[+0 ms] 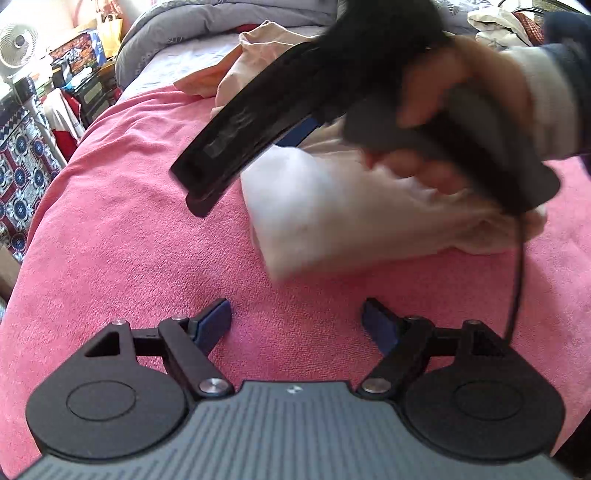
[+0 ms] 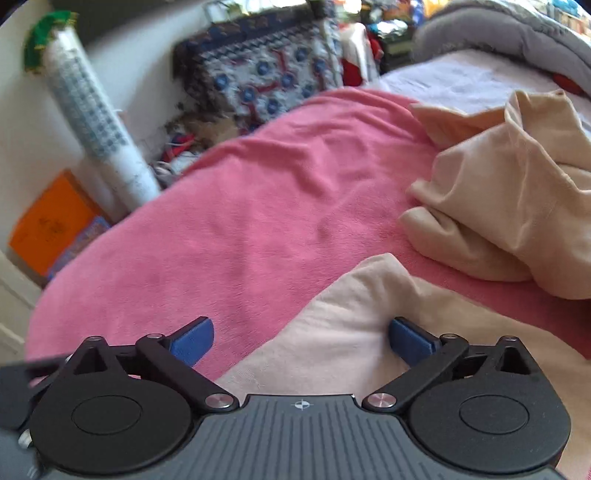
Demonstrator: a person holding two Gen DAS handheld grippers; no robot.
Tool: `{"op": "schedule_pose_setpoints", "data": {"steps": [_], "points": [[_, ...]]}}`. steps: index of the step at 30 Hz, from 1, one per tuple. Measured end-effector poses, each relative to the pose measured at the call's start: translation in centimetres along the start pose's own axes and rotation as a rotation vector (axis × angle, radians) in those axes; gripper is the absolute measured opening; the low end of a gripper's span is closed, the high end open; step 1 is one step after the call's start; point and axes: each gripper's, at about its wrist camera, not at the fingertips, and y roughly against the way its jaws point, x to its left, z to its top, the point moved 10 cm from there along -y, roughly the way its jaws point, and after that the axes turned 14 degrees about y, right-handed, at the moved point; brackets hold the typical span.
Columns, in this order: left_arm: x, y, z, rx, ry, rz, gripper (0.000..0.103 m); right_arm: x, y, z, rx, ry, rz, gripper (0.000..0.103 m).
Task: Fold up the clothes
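Observation:
A folded pale cream garment [image 1: 332, 218] lies on the pink blanket [image 1: 129, 240]. My left gripper [image 1: 297, 325] is open and empty, low over the blanket just in front of the garment. The right gripper's black body [image 1: 258, 122], held in a hand, hovers blurred above that garment. In the right wrist view my right gripper [image 2: 301, 339] is open and empty over the near edge of the same pale garment [image 2: 332, 332]. A crumpled beige garment [image 2: 509, 206] lies beyond it at the right, and it also shows in the left wrist view [image 1: 258, 55].
The pink blanket [image 2: 258, 203] covers a bed with a grey quilt [image 2: 517, 33] at the far end. A patterned cloth-covered box [image 2: 266, 77], a white roll [image 2: 96, 122] and an orange folder [image 2: 51, 225] stand off the bed's left side. A fan [image 1: 18, 40] sits at far left.

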Motion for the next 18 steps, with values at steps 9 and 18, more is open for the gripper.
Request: {"op": "schedule_pose_setpoints", "data": {"steps": [9,18], "points": [[0.9,3.1,2.8,-0.049,0.13,0.113,0.099,-6.0,12.5,-7.2,-0.015,-0.211,-0.218,0.099],[-1.5,3.7,4.6,-0.176,0.108,0.146,0.103,-10.6,18.1,-18.8,0.21,-0.441,-0.456,0.099]]}}
